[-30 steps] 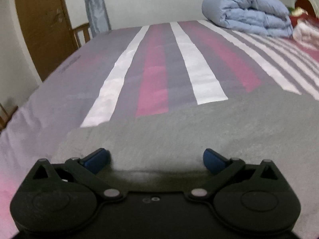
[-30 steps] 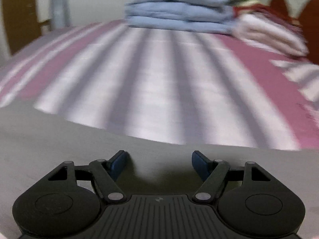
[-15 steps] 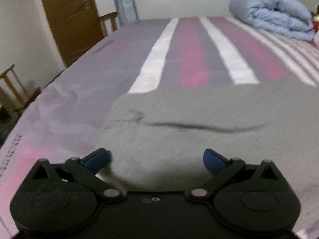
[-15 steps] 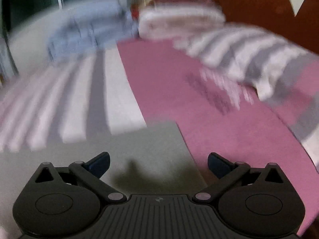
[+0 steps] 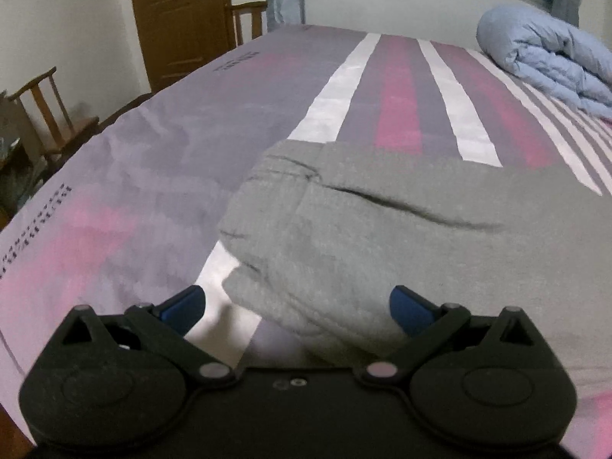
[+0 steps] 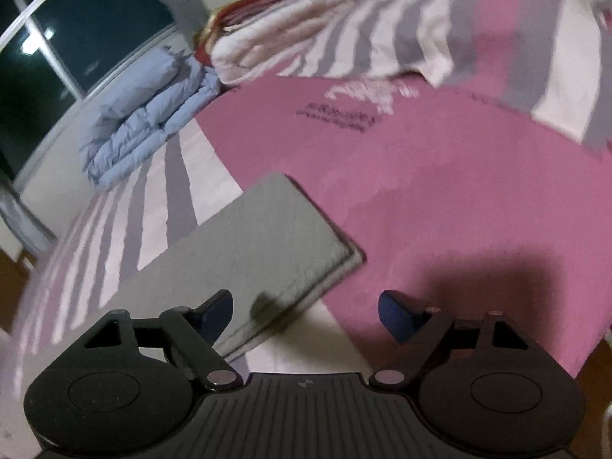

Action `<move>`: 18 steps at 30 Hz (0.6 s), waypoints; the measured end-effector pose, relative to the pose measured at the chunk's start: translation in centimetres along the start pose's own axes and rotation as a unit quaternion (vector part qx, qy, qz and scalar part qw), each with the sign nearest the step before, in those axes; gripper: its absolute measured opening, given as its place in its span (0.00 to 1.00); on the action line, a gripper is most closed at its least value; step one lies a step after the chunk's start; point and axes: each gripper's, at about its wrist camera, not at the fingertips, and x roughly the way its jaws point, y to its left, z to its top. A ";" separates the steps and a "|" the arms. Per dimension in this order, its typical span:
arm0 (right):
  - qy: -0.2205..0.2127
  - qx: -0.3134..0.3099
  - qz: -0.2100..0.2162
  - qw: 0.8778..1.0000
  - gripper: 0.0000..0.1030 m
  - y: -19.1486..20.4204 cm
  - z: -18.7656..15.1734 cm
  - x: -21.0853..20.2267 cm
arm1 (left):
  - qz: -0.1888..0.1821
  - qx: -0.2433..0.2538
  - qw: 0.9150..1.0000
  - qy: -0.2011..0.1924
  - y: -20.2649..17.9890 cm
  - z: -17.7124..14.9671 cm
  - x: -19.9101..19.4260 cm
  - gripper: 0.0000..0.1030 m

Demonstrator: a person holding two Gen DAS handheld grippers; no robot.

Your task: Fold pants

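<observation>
In the left wrist view, the left gripper [image 5: 297,306] hangs low over the bed with its blue-tipped fingers spread wide and nothing between them. The grey pants [image 5: 382,229] lie flat on the striped bedsheet [image 5: 153,176], filling the middle and right of the view. Their near rounded end, with a seam and a dark crease running across it, reaches right up to the gripper: the fabric edge sits between the two fingertips, closer to the right one, while the left fingertip [image 5: 183,304] is over bare sheet just beside the cloth. Whether either tip touches the fabric cannot be told. Beyond the pants a folded light blue duvet [image 5: 547,61] rests at the far right of the bed. A brown door [image 5: 179,19] and wooden chairs [image 5: 42,114] stand past the bed's left edge.

In the right wrist view, the right gripper [image 6: 306,308] is also spread wide and holds nothing. The other end of the pants [image 6: 267,237] shows as a flat grey rectangle with a straight hemmed edge, lying ahead and to the left. Its near corner lies by the left fingertip [image 6: 220,308]; the right fingertip is over the pink part of the sheet [image 6: 440,191], clear of the cloth. A striped pillow [image 6: 440,38] lies at the top, the duvet [image 6: 145,122] at upper left under a dark window [image 6: 76,38].
</observation>
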 end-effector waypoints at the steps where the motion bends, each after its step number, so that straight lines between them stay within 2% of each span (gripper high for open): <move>1: 0.002 0.009 0.002 1.000 0.82 -0.1 -0.1 0.2 | -0.003 -0.003 1.000 -0.002 0.0 -0.1 -0.2 0.94; 9: -0.015 0.072 0.032 0.997 0.81 -0.5 -0.9 -0.5 | -0.012 -0.003 1.000 -0.004 -0.4 -0.3 -0.2 0.94; 11: -0.017 0.078 0.038 0.996 0.72 -0.5 -1.2 -0.5 | -0.014 -0.003 1.000 -0.002 -0.6 -0.4 -0.1 0.94; 12: -0.016 0.082 0.043 0.996 0.64 -0.5 -1.3 -0.5 | -0.014 -0.001 1.000 -0.002 -0.6 -0.5 -0.1 0.94; 16: -0.011 0.128 0.067 0.989 0.60 -1.5 -1.7 -0.4 | -0.018 -0.004 1.000 -0.001 -0.6 -0.7 0.0 0.94; 18: -0.010 0.166 0.095 0.982 0.59 -2.2 -1.9 -0.3 | -0.020 -0.005 1.000 -0.001 -0.5 -0.8 0.1 0.94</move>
